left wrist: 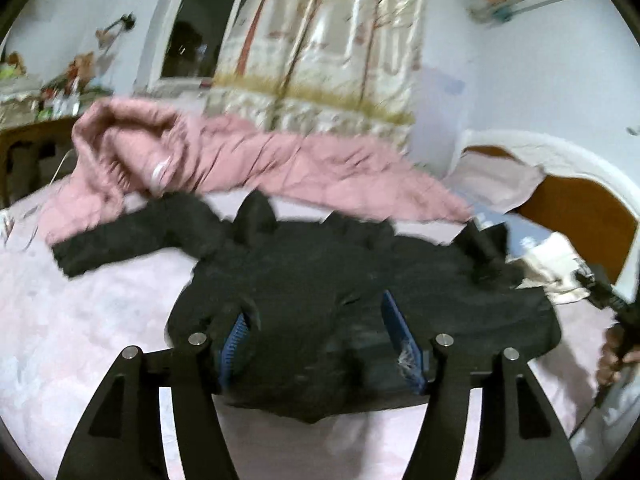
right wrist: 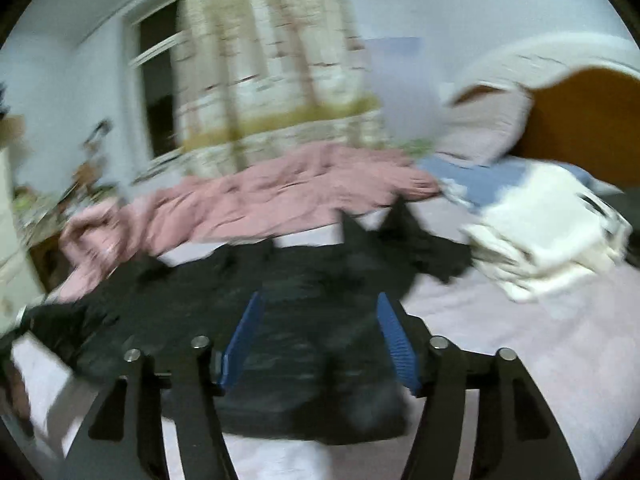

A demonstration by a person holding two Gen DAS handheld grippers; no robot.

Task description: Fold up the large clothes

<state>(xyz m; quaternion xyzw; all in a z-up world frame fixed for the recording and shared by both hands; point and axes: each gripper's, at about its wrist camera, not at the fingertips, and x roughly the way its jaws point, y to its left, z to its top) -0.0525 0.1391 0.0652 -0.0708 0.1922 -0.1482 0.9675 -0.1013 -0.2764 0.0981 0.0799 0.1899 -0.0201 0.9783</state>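
A large black garment lies spread on the pale pink bed, one sleeve stretched to the left. My left gripper is open with its blue pads either side of the garment's near edge; a fold of cloth drapes over the left pad. In the right wrist view the same black garment fills the middle, and my right gripper is open over its near edge. That view is motion-blurred. The right gripper and the hand holding it also show at the right edge of the left wrist view.
A pink padded jacket lies behind the black garment, also seen in the right wrist view. A white folded pile and blue cloth sit right, by the wooden headboard. A curtain and window stand behind.
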